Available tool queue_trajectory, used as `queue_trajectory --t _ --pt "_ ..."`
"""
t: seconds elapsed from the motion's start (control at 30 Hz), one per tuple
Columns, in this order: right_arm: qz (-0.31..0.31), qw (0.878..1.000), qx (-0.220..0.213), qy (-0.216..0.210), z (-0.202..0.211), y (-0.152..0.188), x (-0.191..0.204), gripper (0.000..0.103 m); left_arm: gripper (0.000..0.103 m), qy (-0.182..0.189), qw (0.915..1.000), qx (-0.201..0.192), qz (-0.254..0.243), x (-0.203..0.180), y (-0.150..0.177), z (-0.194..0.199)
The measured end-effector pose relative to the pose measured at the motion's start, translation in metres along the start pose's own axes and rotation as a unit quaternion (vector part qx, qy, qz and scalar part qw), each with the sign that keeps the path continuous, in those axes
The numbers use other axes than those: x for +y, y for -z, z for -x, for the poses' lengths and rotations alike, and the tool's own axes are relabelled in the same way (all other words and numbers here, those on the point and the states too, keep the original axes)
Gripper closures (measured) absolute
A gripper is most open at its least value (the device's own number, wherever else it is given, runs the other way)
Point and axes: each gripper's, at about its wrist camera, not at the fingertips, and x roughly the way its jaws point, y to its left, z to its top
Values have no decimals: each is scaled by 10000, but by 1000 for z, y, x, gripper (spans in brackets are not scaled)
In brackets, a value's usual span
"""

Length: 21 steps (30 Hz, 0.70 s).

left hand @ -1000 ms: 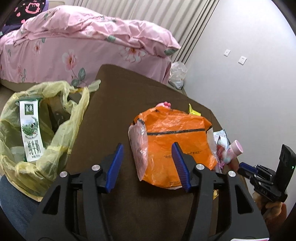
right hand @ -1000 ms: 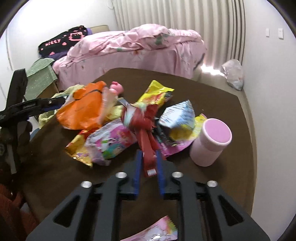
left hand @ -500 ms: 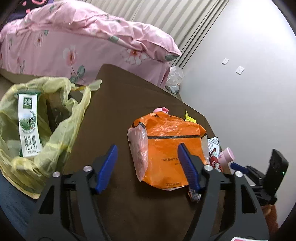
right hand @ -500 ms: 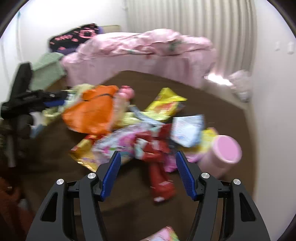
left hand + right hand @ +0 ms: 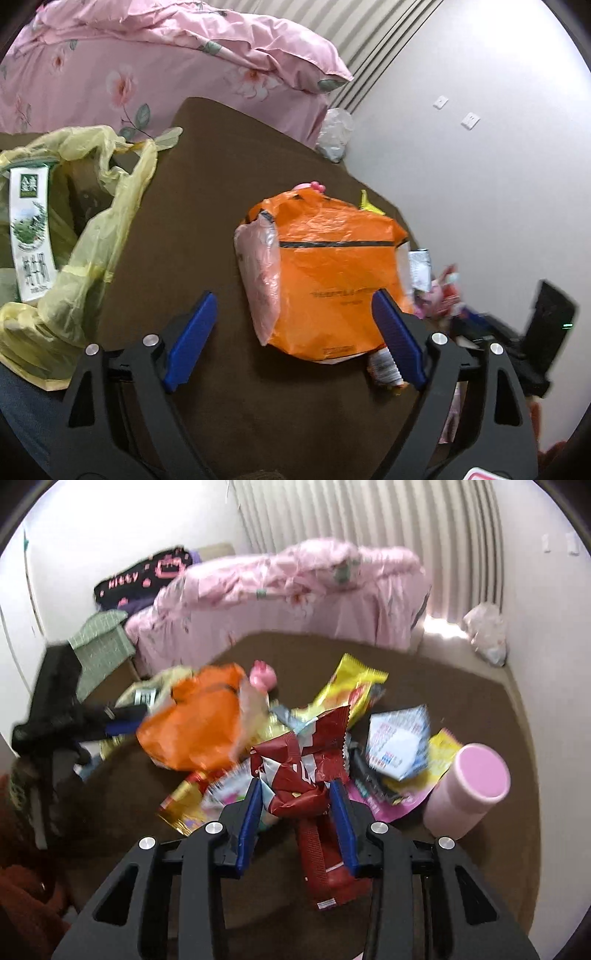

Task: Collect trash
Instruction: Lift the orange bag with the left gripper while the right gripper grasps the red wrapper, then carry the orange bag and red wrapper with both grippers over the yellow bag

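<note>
The red wrapper [image 5: 306,775] lies crumpled at the near edge of the litter pile on the brown table [image 5: 443,686]. The right gripper [image 5: 295,812] has its blue fingers on either side of the wrapper's crumpled middle, close against it; the jaws are part-way in, and I cannot tell whether they grip it yet. The wrapper's flat tail runs back between the fingers toward the camera.

Crowding it: an orange bag [image 5: 199,720] to the left, a yellow packet [image 5: 351,686] behind, a blue-white packet [image 5: 399,742] to the right, and a pink cup [image 5: 469,786] lying tilted further right. A gold wrapper [image 5: 181,801] and a pink printed packet [image 5: 225,786] lie under its left side.

The left gripper [image 5: 291,339] is spread wide and holds nothing, its fingers flanking the near end of the orange bag [image 5: 332,273] without touching it. A clear pinkish bag [image 5: 258,280] clings to that bag's left edge. Well to the left, a yellow trash bag [image 5: 81,236] gapes open at the table edge with a milk carton [image 5: 31,236] inside. A pink bed [image 5: 147,55] stands beyond.
</note>
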Motion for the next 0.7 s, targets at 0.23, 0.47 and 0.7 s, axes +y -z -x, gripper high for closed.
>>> queue_trajectory --t 0.23,0.47,0.7 --pt "45 9997 -224 90 14 -3 14 68 35 -210 9988 341 293 6 -6 -23" --pt "-53 9990 -434 82 24 -14 33 68 83 -275 9993 162 212 0 -3 -9" --pt "200 9971 -728 -112 34 -37 73 67 84 -1064 9878 -1026 -500 -10 -16 79"
